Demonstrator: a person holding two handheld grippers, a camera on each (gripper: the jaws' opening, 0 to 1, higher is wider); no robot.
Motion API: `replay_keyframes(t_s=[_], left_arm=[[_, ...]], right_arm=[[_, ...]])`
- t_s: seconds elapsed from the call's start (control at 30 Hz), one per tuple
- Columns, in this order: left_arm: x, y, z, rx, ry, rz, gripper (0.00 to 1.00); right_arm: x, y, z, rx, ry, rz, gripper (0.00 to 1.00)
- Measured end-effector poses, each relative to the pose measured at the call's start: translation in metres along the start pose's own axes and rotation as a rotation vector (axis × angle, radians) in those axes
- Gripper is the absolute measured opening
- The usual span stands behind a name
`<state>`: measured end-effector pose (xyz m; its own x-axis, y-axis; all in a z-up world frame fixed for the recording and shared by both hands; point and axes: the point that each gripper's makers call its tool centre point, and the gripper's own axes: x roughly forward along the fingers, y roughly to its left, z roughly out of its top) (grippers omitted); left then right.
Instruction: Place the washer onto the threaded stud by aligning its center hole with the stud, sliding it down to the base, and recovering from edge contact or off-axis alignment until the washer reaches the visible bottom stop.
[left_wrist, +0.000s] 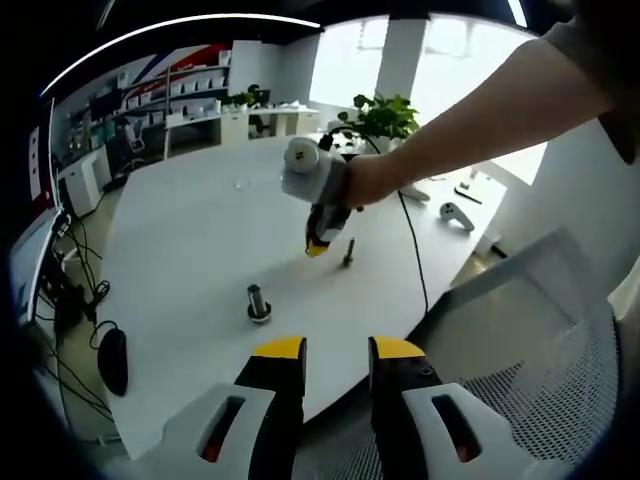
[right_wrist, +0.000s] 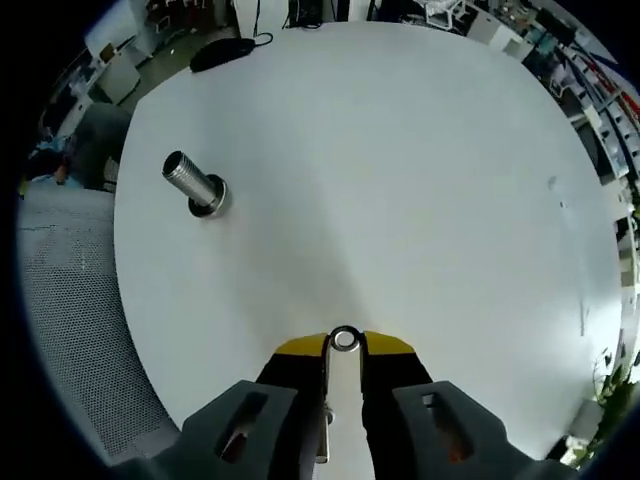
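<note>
Over on the left side of the white desk (left_wrist: 190, 240) a black mouse (left_wrist: 113, 360) lies near the edge with its cables trailing off, and a little further in stands the threaded stud (left_wrist: 258, 302), upright on its round base and bare, with nothing on it. The left tongs (left_wrist: 335, 347) hang back over the near edge of the desk, their yellow-tipped jaws spread with a clear gap and nothing between them. Further right and deeper across the desk, the right tongs (left_wrist: 318, 245) point down at the surface in the person's hand (left_wrist: 365, 180), well apart from the stud. In the right gripper view the right tongs (right_wrist: 344, 345) are pinching the washer (right_wrist: 344, 339) at their tips, its centre hole showing, while the stud (right_wrist: 193, 184) sits off toward the desk's rim, leaning in that view. A mesh chair (left_wrist: 520, 340) stands just beside the desk at the right.
</note>
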<state>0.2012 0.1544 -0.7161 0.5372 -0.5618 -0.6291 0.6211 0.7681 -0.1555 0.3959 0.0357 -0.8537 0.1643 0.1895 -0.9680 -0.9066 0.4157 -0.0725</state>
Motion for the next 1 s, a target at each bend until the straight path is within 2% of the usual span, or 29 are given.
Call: replay_keyframes(t_s=[0.17,0.33,0.57,0.8,1.0], left_arm=[[-0.001,0.000,-0.001,0.001,0.002,0.006,0.23],[0.000,0.000,-0.001,0.004,0.004,0.005,0.23],[0.001,-0.003,-0.001,0.014,0.007,-0.006,0.23],[0.001,-0.004,-0.001,0.020,0.007,-0.010,0.23],[0.000,-0.005,-0.001,0.025,0.010,-0.012,0.23]], right_arm=[[-0.009,0.000,-0.002,-0.012,-0.017,-0.008,0.13],[-0.028,-0.005,-0.006,-0.006,-0.047,-0.024,0.13],[-0.052,-0.012,-0.022,0.009,-0.069,-0.045,0.13],[-0.060,-0.013,-0.040,0.051,-0.075,-0.044,0.13],[-0.062,-0.003,-0.049,0.014,-0.060,-0.027,0.13]])
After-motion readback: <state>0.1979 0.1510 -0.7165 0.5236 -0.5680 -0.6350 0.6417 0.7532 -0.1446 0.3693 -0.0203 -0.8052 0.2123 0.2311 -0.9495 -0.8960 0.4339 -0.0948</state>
